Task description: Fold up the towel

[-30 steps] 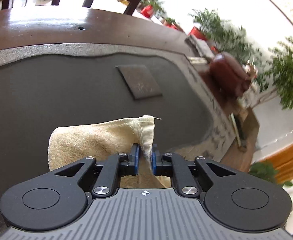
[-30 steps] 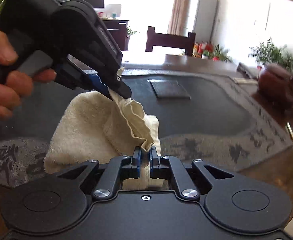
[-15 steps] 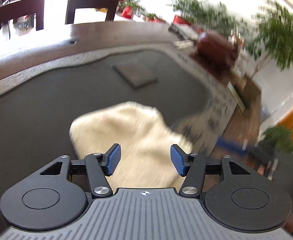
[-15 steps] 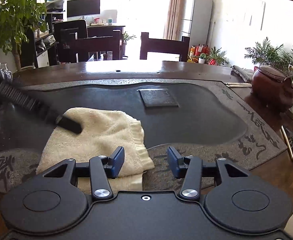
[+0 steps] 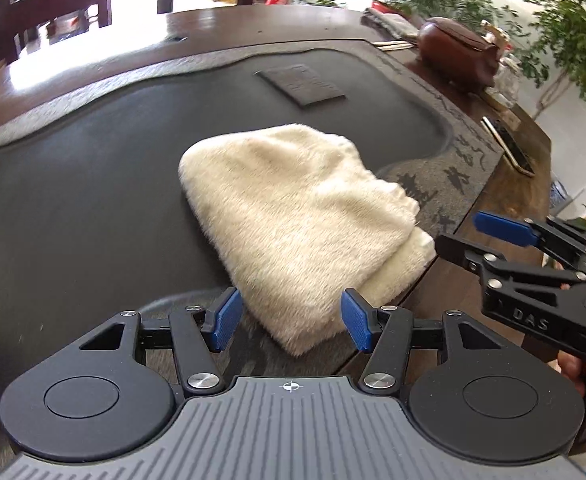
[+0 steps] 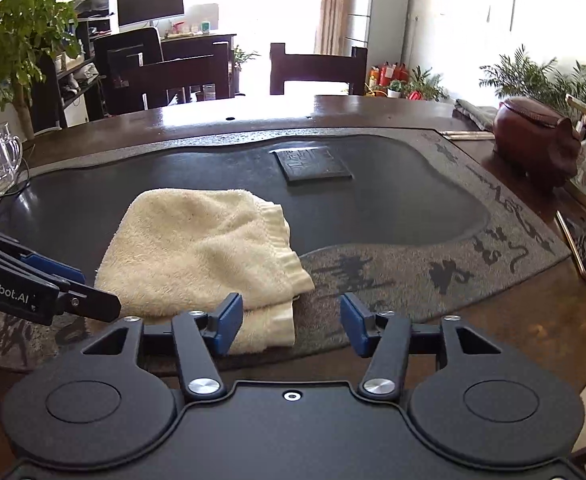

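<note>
The cream towel (image 6: 205, 248) lies folded in 2 layers on the dark stone tray (image 6: 405, 200), its near edge over the tray's grey border. The left gripper (image 5: 289, 320) is wide open and holds nothing; the towel's near corner lies between its fingers. The right gripper (image 6: 291, 322) is likewise wide open and empty, with the towel just beyond its left finger (image 6: 229, 322).

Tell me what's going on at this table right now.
A person is folding a cream towel using a handheld tool in each hand. The towel lies folded over on the dark stone tea tray. The left tool and right tool are both open and hold nothing; the towel's near edge lies just in front of them.
</note>
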A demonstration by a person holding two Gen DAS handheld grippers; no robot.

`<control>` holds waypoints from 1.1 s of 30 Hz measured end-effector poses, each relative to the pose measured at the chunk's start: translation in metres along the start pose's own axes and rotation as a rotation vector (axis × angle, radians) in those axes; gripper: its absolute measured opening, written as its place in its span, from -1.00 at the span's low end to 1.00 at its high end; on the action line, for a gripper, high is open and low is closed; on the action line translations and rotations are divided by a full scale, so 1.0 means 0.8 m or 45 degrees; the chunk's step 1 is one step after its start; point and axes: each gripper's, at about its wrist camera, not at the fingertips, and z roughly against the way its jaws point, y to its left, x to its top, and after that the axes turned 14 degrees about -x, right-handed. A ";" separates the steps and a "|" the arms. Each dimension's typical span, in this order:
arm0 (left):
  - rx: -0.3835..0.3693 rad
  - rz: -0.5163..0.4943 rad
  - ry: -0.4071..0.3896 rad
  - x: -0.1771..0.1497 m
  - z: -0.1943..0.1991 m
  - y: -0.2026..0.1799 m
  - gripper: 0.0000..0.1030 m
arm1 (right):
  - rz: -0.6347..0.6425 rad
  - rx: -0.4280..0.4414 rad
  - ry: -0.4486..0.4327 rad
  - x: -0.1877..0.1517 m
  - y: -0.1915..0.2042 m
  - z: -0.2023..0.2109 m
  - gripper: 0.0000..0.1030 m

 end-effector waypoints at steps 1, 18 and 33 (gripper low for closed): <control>0.016 0.016 0.002 -0.002 0.002 0.000 0.11 | -0.008 -0.001 0.005 -0.001 0.001 0.002 0.19; 0.189 0.126 -0.036 -0.028 0.053 -0.005 0.32 | -0.047 0.001 0.009 -0.012 0.009 0.043 0.74; 0.234 0.188 -0.083 -0.029 0.076 -0.010 0.33 | -0.118 -0.013 -0.079 -0.010 -0.001 0.065 1.00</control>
